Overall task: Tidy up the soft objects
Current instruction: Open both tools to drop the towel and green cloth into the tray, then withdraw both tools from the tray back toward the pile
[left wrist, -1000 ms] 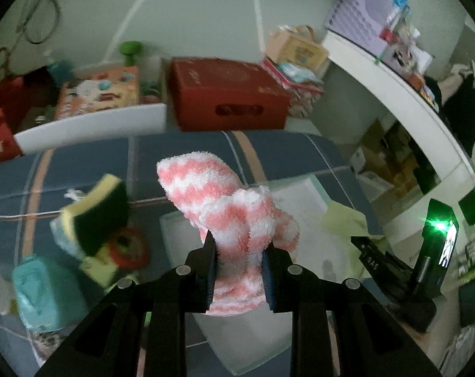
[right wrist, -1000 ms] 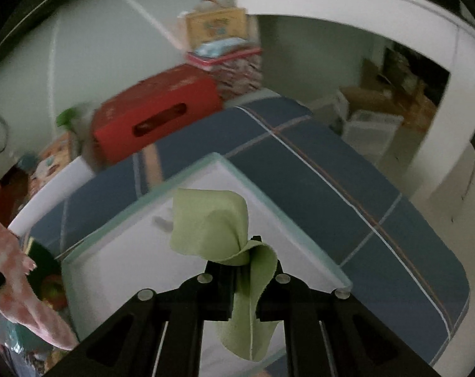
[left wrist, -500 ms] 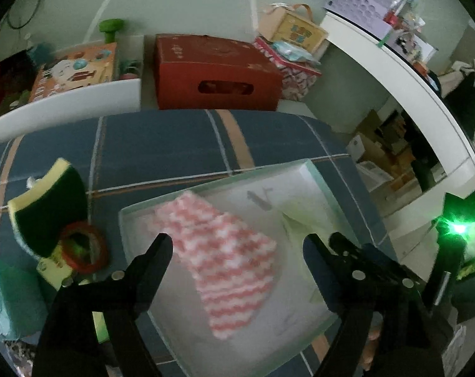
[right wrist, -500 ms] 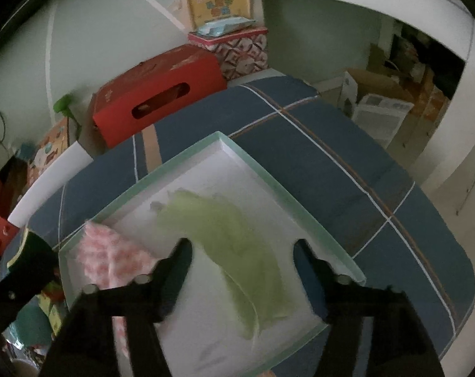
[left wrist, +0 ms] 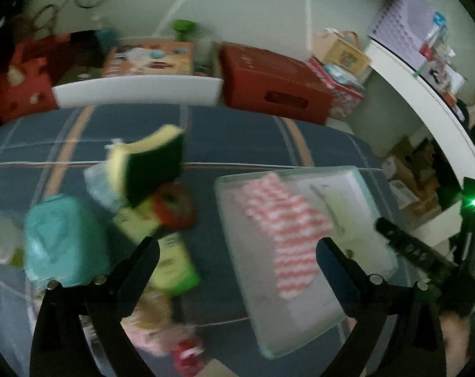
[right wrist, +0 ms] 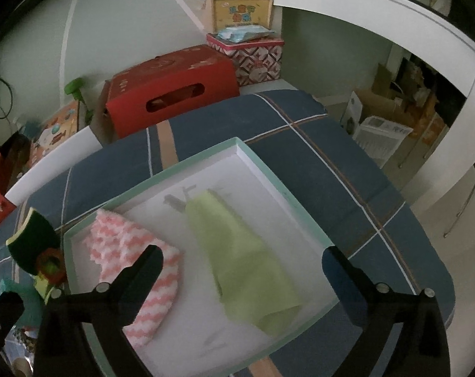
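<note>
A pink-and-white striped fuzzy cloth and a light green cloth lie side by side in a shallow white tray with a pale green rim on a blue plaid cover. My left gripper is open and empty, above the tray's left edge. My right gripper is open and empty, above the green cloth. A yellow-and-green sponge stands in a pile left of the tray.
The pile holds a teal box, a red ring and green packets. A red cardboard box and a white board stand behind the cover. A white curved desk is on the right.
Both grippers opened and dropped their cloths into the tray, then drew back. The left gripper has swung left towards the pile.
</note>
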`<state>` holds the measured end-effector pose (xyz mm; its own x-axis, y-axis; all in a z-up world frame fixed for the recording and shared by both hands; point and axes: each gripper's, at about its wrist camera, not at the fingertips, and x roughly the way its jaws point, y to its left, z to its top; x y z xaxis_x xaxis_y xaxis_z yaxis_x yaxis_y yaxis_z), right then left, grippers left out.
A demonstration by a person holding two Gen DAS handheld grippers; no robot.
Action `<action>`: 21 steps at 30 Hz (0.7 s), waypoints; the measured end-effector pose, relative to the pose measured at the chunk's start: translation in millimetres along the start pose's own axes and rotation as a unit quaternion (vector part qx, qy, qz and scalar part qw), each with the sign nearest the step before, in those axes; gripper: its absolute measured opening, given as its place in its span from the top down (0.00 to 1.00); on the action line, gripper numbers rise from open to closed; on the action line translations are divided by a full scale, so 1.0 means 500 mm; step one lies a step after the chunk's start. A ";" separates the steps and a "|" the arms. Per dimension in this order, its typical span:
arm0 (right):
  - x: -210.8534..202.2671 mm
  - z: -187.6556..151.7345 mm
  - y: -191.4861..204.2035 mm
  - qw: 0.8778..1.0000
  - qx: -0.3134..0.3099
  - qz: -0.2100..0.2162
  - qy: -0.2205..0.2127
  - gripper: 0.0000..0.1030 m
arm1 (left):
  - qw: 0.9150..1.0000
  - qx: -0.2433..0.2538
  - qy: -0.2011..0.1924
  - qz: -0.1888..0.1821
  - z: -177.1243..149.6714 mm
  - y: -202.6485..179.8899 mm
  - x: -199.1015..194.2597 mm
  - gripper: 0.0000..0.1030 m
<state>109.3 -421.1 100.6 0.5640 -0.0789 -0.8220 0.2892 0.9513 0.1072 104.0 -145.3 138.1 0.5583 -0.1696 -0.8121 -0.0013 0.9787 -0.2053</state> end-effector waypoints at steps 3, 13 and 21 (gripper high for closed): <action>-0.022 -0.004 0.019 1.000 -0.009 -0.005 -0.007 0.00 | 0.999 -0.016 -0.029 0.038 -0.010 0.051 -0.048 0.03; -0.071 -0.022 0.105 0.998 -0.053 0.033 -0.026 0.00 | 0.985 -0.093 -0.052 0.133 -0.067 0.229 -0.157 0.03; -0.101 -0.053 0.203 0.991 -0.102 0.084 -0.032 0.00 | 0.972 -0.172 -0.053 0.152 -0.108 0.351 -0.186 0.03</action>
<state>89.8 -312.9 138.3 0.6403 0.0728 -0.7646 0.0283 0.9926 0.1182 7.1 36.0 148.0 0.5710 0.1512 -0.8069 -0.4462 0.8822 -0.1504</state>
